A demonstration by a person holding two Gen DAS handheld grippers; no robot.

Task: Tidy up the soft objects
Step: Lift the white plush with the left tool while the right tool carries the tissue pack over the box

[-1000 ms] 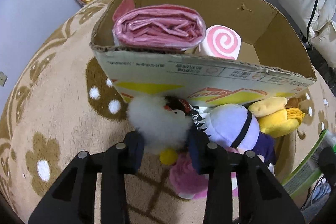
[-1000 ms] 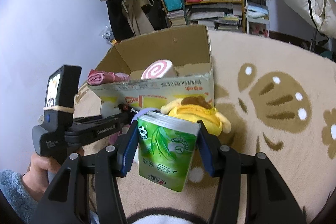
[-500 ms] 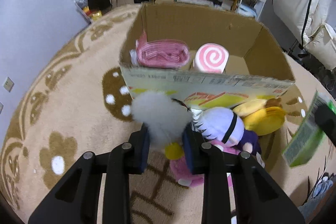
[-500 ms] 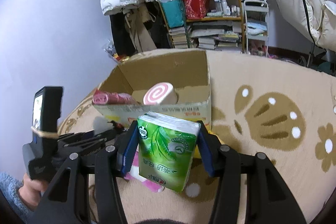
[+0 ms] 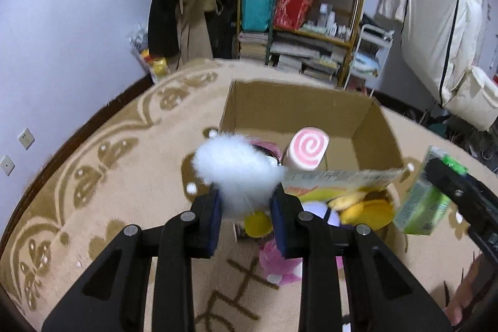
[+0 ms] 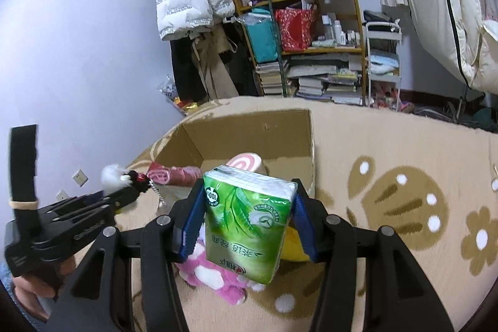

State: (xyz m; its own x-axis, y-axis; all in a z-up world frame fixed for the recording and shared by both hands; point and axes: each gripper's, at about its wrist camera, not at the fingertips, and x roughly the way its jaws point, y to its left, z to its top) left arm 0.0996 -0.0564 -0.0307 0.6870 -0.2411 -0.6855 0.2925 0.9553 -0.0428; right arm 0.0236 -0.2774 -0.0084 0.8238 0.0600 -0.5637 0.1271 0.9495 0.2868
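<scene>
Toys and soft packs are being gathered into an open cardboard box (image 5: 298, 105) that is sitting on a patterned tan rug (image 5: 102, 170). Two things are already lying inside it: a pink roll (image 6: 174, 175) against one side wall, and a swirl cushion (image 5: 306, 148) near the front wall.

The left tool (image 5: 246, 207) is gripping a white fluffy toy (image 5: 236, 167), its blue pads pressing into the fur, and is holding it in the air just in front of the box's near rim. The toy's long axis is running slantwise, up to the left and down to the right, with a yellow ball (image 5: 256, 223) hanging below it.

The right tool (image 6: 246, 217) is clamping a green tissue pack (image 6: 249, 223) by its two narrow sides. The pack is standing nearly upright, leaning a little, printed face toward the camera, and hanging above the rug in front of the box.

Judging from this, the job is partly done. A yellow plush (image 5: 367, 207), a pink plush (image 6: 211, 273) and a purple-and-white plush (image 5: 320, 212) are lying on the rug outside the box, touching its front wall.
</scene>
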